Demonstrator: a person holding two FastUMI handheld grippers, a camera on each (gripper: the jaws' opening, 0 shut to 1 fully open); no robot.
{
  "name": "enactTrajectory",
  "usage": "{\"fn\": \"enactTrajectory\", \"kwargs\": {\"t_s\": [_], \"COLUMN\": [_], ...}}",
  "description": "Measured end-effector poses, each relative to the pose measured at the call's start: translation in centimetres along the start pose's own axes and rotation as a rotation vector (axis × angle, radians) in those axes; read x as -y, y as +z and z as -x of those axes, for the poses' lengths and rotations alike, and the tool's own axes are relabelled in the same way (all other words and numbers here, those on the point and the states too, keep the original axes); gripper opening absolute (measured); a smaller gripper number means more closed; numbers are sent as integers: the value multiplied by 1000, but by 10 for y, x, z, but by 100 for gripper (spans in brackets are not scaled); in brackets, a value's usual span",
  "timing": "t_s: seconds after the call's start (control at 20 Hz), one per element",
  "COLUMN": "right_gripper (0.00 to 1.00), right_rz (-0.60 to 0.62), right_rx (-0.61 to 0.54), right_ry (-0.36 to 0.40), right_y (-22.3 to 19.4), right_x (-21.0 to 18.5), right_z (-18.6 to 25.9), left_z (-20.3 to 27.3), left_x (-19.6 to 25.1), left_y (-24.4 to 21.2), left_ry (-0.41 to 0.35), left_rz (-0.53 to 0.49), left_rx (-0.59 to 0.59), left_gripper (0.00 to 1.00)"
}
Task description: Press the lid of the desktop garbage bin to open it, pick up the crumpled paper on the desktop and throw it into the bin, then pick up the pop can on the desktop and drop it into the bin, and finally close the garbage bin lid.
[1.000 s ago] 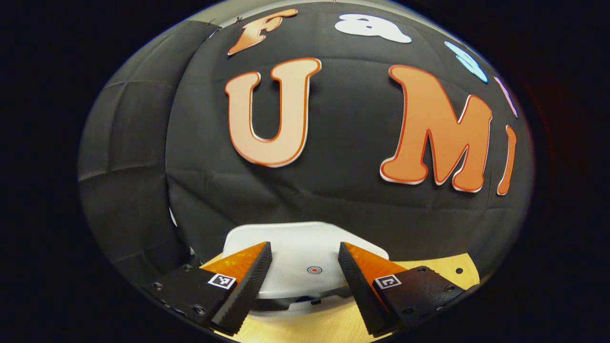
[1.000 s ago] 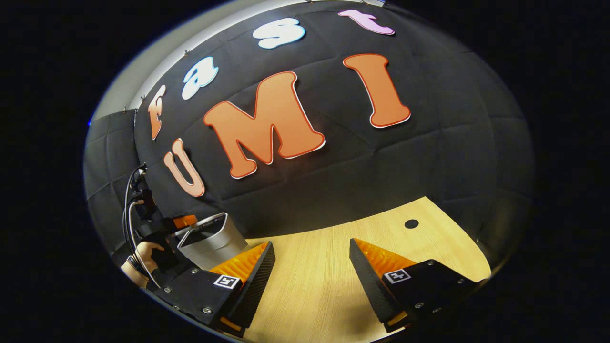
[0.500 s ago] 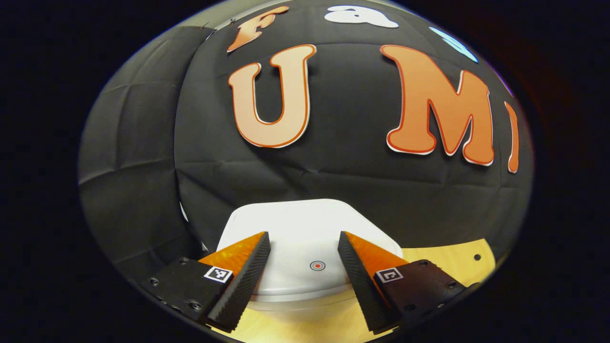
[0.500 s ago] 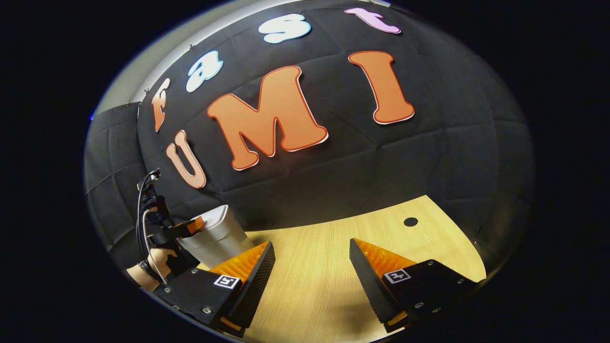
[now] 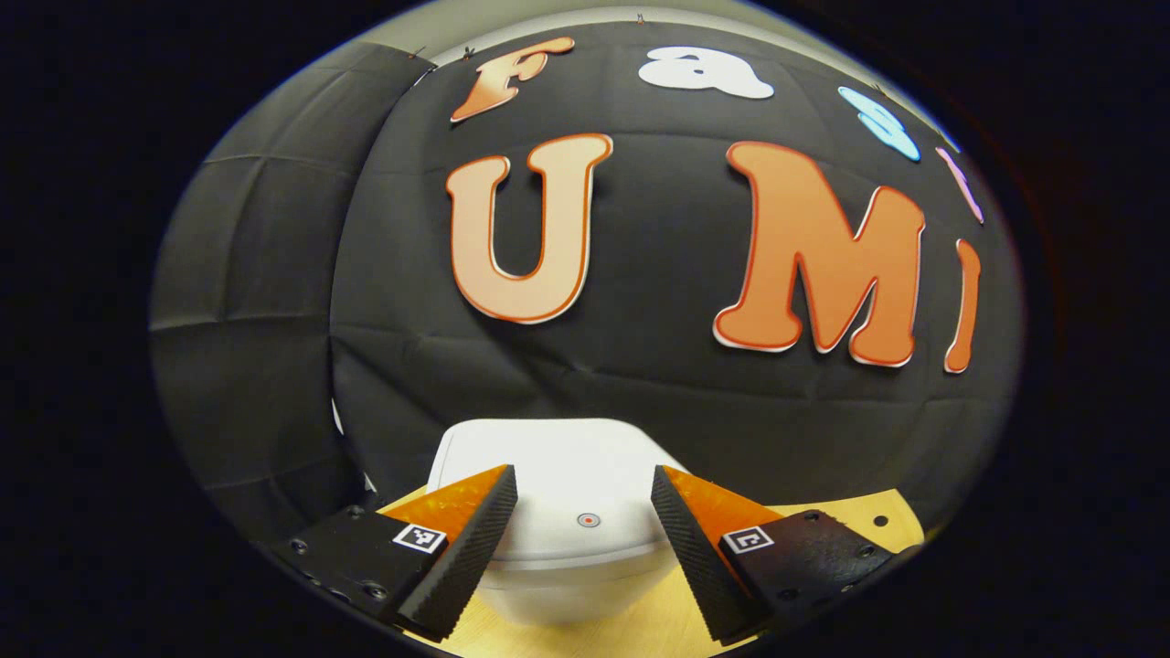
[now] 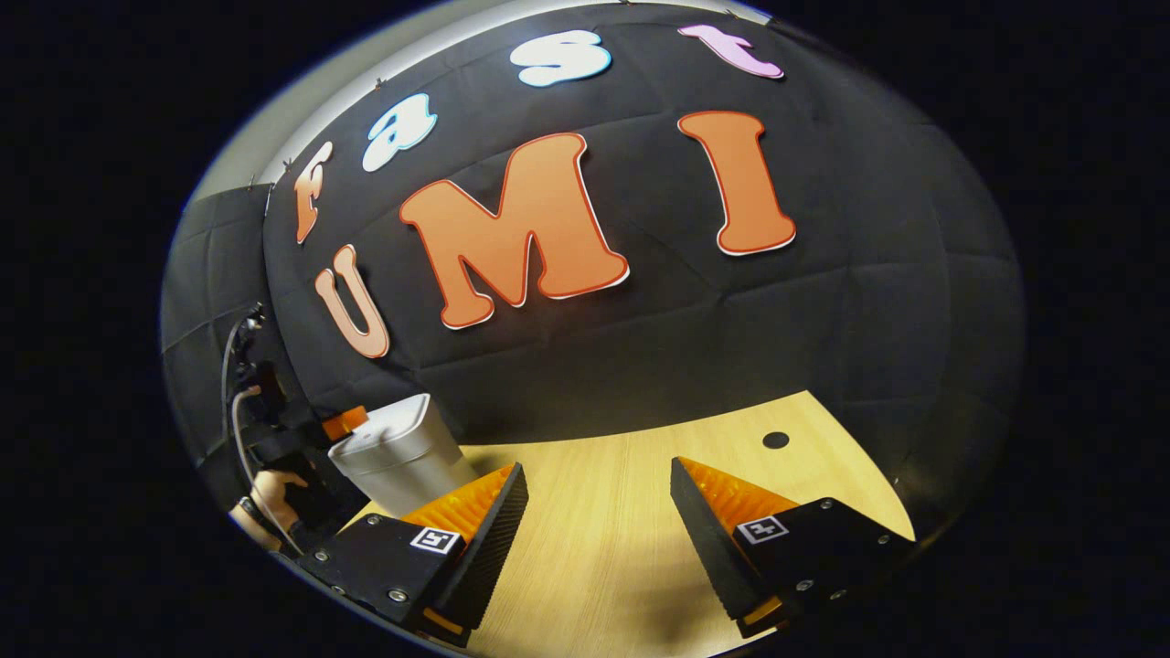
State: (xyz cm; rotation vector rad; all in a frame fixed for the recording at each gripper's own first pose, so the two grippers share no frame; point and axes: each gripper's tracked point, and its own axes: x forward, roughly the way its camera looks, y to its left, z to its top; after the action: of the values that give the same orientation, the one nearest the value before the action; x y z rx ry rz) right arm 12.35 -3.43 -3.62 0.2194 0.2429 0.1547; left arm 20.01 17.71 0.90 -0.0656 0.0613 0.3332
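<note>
The garbage bin (image 5: 567, 512) is seen straight ahead of the left tool (image 5: 583, 521), its closed lid (image 5: 548, 457) framed between fingers spread wide and gripping nothing. The right tool (image 6: 599, 525), equally spread and empty, is held over bare counter (image 6: 622, 475), well apart from the bin near the counter's far left edge. One bin is counted; the left tool is judged nearer.

both views forward, sharing bin (image 5: 558, 512)
</note>
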Motion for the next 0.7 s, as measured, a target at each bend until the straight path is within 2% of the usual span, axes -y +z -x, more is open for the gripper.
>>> {"fn": "enactTrajectory", "kwargs": {"t_s": [0.15,0.35,0.55,0.7], "right_gripper": [94,94,94,94], "right_rz": [61,147,211,207], "right_rx": [54,114,158,161], "right_ry": [-70,-148,-198,-205], "right_y": [11,15,13,6], "right_x": [5,5,0,-6], "right_z": [5,16,26,30], "left_z": [40,84,109,120], "left_x": [39,75,87,92], "left_y": [19,7,-7,-9], "left_ry": [-126,-244,-285,-309], "left_rz": [-10,-14,-71,-55], "left_rx": [24,20,33,46], "left_gripper": [94,94,94,94]}}
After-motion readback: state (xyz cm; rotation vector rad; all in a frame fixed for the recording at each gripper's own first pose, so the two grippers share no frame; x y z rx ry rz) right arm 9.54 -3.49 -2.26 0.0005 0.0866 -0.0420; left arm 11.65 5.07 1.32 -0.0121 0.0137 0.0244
